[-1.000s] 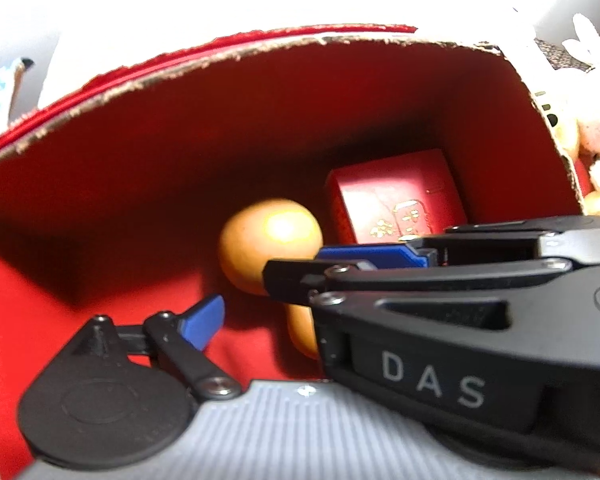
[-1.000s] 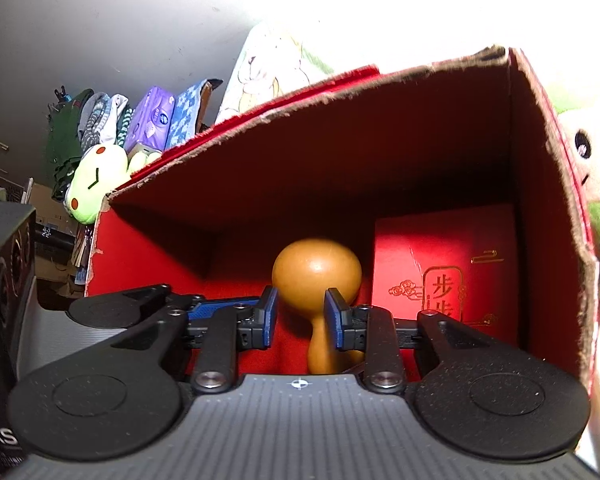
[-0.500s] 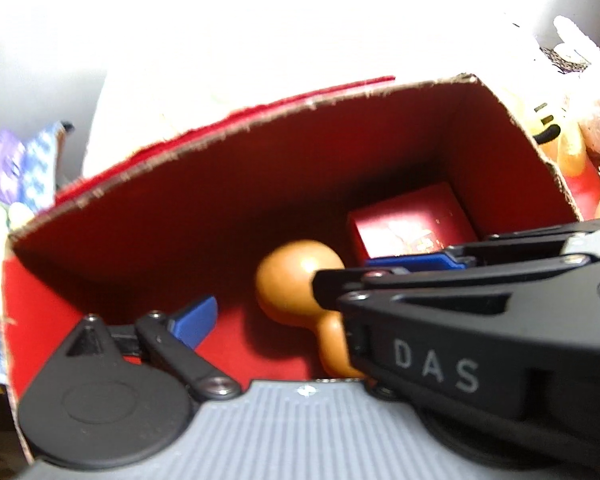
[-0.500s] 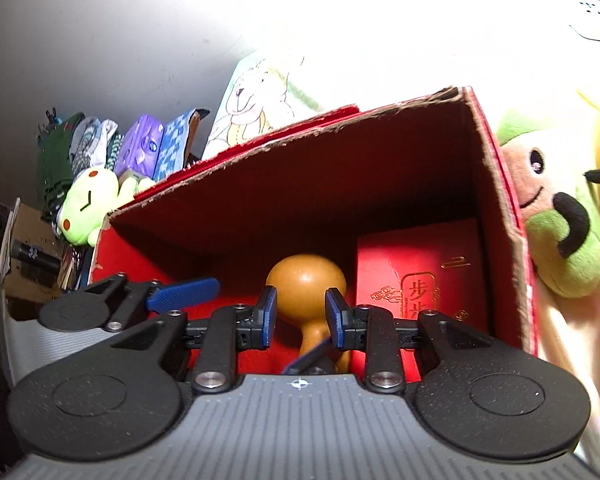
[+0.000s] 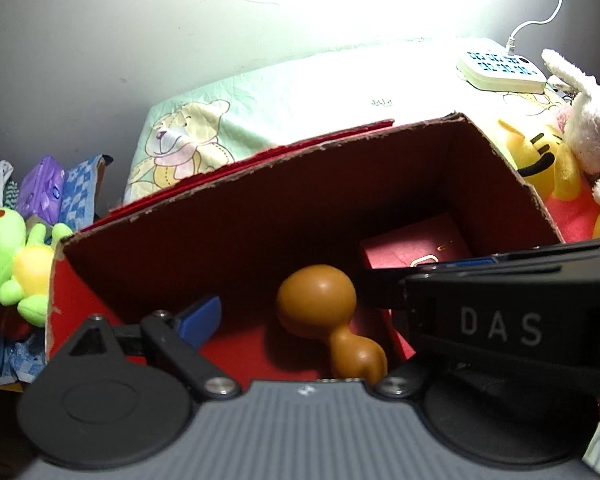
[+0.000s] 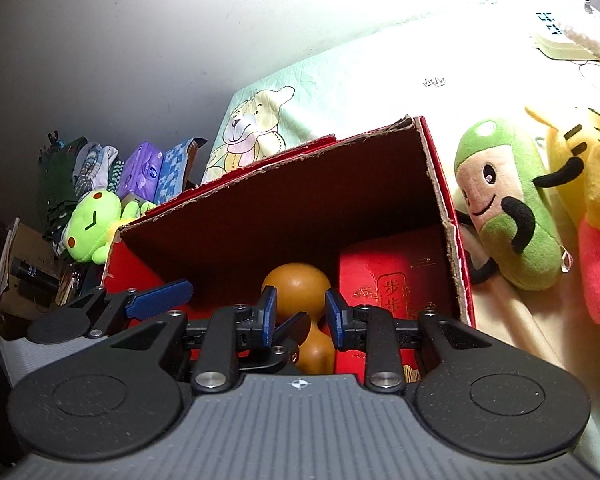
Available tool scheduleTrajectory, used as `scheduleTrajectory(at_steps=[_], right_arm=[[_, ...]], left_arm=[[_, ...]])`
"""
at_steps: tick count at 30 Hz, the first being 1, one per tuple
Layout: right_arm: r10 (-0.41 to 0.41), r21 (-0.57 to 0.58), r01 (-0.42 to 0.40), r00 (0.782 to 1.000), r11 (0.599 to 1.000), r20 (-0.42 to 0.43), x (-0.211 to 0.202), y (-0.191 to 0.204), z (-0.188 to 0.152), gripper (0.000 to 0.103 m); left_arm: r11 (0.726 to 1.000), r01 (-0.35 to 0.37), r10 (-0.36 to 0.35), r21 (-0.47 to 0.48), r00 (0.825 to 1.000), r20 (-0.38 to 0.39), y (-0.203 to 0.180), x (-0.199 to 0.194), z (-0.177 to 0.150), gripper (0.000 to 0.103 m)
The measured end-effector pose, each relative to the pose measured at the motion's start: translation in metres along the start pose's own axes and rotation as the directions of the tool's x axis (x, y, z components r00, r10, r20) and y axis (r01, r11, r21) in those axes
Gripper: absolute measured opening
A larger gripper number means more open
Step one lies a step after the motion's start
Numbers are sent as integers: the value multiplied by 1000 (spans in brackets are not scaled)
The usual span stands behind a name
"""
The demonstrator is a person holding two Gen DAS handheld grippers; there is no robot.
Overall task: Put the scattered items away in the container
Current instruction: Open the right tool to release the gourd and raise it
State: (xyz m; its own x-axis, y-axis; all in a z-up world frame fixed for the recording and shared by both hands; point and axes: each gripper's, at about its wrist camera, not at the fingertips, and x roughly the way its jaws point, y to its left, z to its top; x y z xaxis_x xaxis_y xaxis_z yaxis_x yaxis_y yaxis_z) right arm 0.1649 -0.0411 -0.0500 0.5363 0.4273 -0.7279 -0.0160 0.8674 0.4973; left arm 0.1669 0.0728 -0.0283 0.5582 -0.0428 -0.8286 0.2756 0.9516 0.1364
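One gripper (image 5: 500, 320) body reads "DAS" beside the red box (image 5: 260, 216).

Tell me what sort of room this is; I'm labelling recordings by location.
Probably a bedroom or child's room. A bear-print sheet covers what looks like a bed, plush toys lie beside the red box, and clothes are piled against the wall.

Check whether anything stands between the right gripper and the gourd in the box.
One finger of the left gripper pokes up between the fingers of the open right gripper, in front of the neck of the gourd. Its round head in the red box looks unblocked.
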Motion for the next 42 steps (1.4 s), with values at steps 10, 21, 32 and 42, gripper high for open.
scheduleTrajectory(at_steps=[10,21,32,42], right_arm=[[-6,-22,8,999,1000,53,-28,6,-15,31],[-1,-63,6,997,998,75,-45,13,-32,31],[36,-104,-24,994,994,108,-61,13,-45,31],[80,-140,-55,980,989,183,-79,3,-56,40]], left_arm=[[998,-60,62,-36,997,45,-9,-23,-11,99],[989,-85,88,-117,996,19,-10,-37,-29,100],[980,-84,91,-180,995,30,-15,-54,-42,99],[968,-119,128,-220,991,26,-25,-67,-48,100]])
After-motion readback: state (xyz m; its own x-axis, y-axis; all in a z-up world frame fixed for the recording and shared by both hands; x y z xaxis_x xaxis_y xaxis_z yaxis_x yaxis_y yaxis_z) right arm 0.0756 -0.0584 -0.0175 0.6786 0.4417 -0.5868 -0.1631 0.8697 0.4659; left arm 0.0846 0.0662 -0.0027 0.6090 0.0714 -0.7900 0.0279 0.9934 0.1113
